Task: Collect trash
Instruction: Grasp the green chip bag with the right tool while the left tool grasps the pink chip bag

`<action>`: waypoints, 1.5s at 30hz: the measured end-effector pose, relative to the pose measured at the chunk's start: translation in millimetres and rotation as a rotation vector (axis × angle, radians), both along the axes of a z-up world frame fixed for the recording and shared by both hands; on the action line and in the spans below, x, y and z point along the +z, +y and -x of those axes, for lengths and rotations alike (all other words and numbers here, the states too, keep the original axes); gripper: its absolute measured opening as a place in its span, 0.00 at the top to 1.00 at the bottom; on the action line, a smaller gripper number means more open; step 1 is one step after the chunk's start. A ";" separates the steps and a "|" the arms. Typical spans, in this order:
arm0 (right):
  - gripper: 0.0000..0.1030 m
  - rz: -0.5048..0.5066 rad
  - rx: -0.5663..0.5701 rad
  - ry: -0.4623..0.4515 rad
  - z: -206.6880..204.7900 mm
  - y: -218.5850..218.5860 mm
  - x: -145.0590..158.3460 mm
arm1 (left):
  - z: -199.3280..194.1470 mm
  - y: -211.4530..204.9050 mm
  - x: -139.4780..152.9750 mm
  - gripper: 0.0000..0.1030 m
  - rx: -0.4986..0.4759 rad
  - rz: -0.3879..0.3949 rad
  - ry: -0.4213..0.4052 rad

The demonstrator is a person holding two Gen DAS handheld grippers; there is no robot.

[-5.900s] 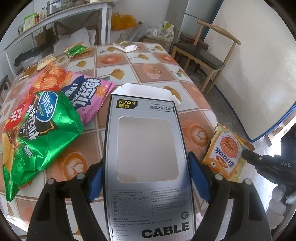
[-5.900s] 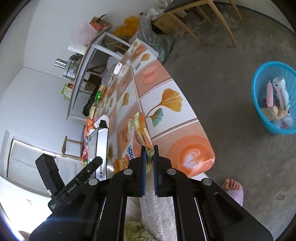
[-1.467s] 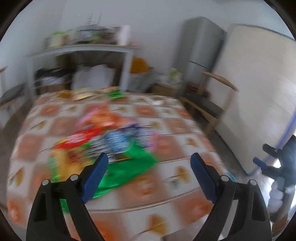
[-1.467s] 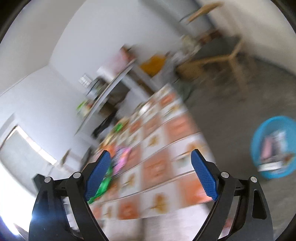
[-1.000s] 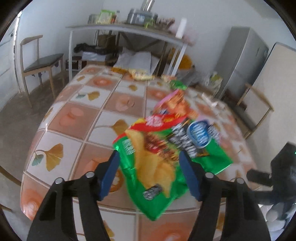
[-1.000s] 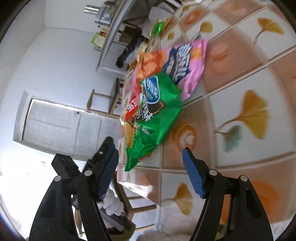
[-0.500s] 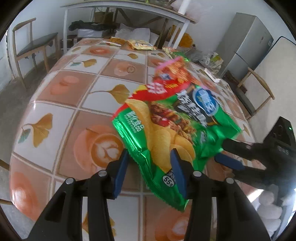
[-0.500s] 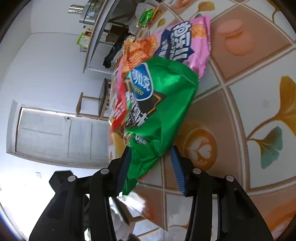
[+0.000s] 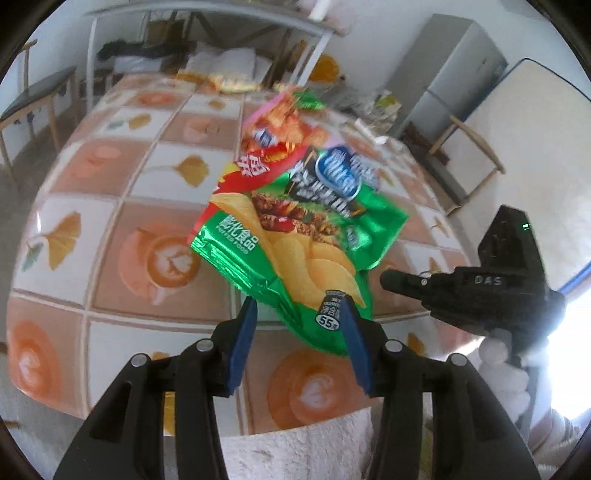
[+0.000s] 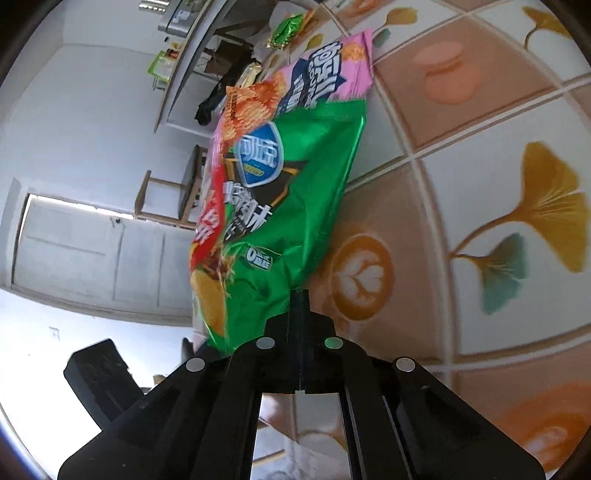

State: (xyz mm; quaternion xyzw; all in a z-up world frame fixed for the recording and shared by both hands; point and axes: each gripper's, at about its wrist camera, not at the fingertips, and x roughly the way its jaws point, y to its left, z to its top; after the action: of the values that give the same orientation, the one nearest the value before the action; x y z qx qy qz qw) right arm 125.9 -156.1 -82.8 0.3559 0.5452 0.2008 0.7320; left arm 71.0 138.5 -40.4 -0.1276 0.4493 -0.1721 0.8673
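Green foil is now pinched in the right gripper (image 10: 299, 295): half a second ago its blue pads stood apart on either side of the green chip bag (image 10: 280, 206), and now the jaws are pressed together on the bag's lower edge. The left gripper (image 9: 297, 332) has narrowed too, from a wide spread a second and a half back to a half-open stance with the bag's bottom corner (image 9: 328, 314) hanging between its blue pads (image 9: 242, 343); from this view I cannot tell whether either pad is touching the foil. Ahead of the left gripper the bag looks raised off the tiled tablecloth (image 9: 110, 236), where it lay flat a second ago, though blur makes the gap hard to judge. Just beyond the bag, farther from both grippers, the pink snack bag (image 10: 332, 70) rests on the table, and a small green wrapper (image 10: 286, 31) sits well beyond that near the far edge.

By my reading the pick-up of this bag is done and the carry to a bin comes next. Thin foil held by one edge could slip or tear if swung fast. Several wrappers are left to collect
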 end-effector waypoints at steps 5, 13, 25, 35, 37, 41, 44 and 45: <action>1.00 0.018 -0.013 -0.006 10.0 -22.3 3.8 | 1.6 6.4 16.6 0.56 0.008 0.007 -0.081; 0.61 -0.039 -0.068 0.005 4.6 -24.0 -0.8 | -26.6 16.6 18.1 0.56 0.098 -0.054 -0.111; 0.53 -0.149 -0.158 -0.027 -34.6 -6.6 -7.9 | -68.6 9.9 -23.6 0.56 0.124 -0.225 -0.023; 0.54 -0.137 -0.188 -0.077 -38.1 11.2 -4.0 | -59.1 -7.1 -25.3 0.57 0.075 -0.298 -0.059; 0.54 -0.147 -0.176 -0.079 -34.1 10.9 -4.7 | -56.6 -8.8 -26.0 0.57 0.073 -0.294 -0.065; 0.55 -0.138 -0.134 -0.082 -32.2 22.2 -4.7 | -51.3 -15.5 -26.4 0.57 0.067 -0.295 -0.071; 0.63 -0.099 -0.105 -0.080 -30.8 29.7 -5.3 | -47.3 -21.6 -25.7 0.57 0.052 -0.300 -0.071; 0.66 -0.096 -0.107 -0.085 -28.7 28.3 -6.0 | -45.8 -23.1 -25.5 0.57 0.051 -0.303 -0.068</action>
State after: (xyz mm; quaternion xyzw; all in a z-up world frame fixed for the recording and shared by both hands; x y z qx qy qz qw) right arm 154.5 -127.9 -88.7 0.4105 0.4834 0.2021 0.7463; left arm 116.7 115.4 -65.9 -0.0009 0.4369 -0.0846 0.8955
